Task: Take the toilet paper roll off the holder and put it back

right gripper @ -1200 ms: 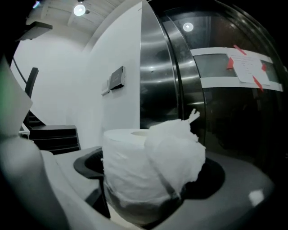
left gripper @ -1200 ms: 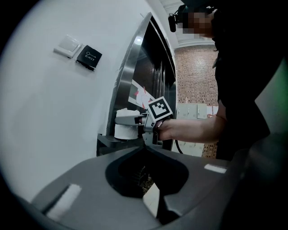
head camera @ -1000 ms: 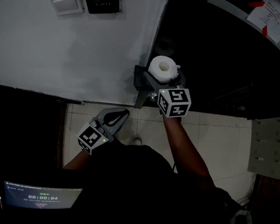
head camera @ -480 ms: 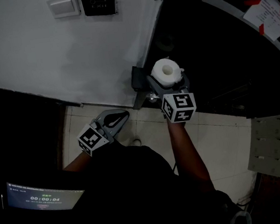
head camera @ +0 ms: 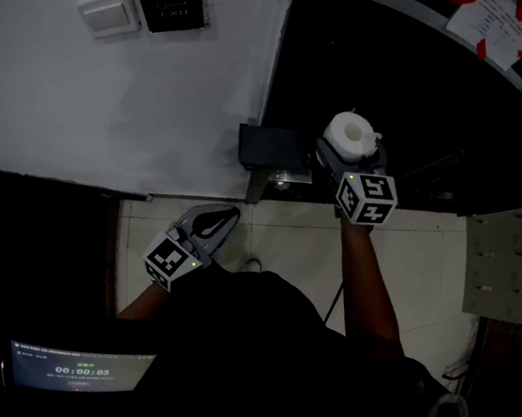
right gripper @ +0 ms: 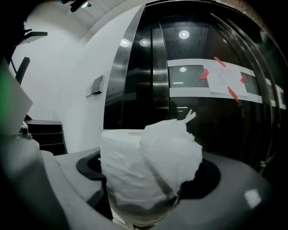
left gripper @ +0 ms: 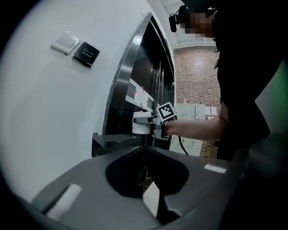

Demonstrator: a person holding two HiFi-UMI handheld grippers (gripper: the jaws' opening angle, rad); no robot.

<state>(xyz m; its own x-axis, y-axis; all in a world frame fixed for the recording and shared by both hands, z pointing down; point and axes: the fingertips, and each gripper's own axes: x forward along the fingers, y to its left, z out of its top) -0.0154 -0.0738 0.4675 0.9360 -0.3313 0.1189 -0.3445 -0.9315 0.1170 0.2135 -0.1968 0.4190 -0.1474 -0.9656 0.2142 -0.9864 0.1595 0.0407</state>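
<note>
The right gripper (head camera: 353, 154) clasps the toilet paper roll (right gripper: 130, 175) by its sides, off the holder (head camera: 270, 145) — seemingly light, soft, crushable (loose tail bunched); left gripper (head camera: 233, 213) closed, empty.

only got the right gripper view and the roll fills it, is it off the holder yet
Observer: Yes. From the head view, the toilet paper roll sits clear to the right of the dark holder, not touching it.
Operator: anything on the holder now
Observer: No. In the left gripper view its top looks bare.
Operator: and the other hand
Observer: The left tongs are shut with nothing in them, held back short of the holder.
</note>
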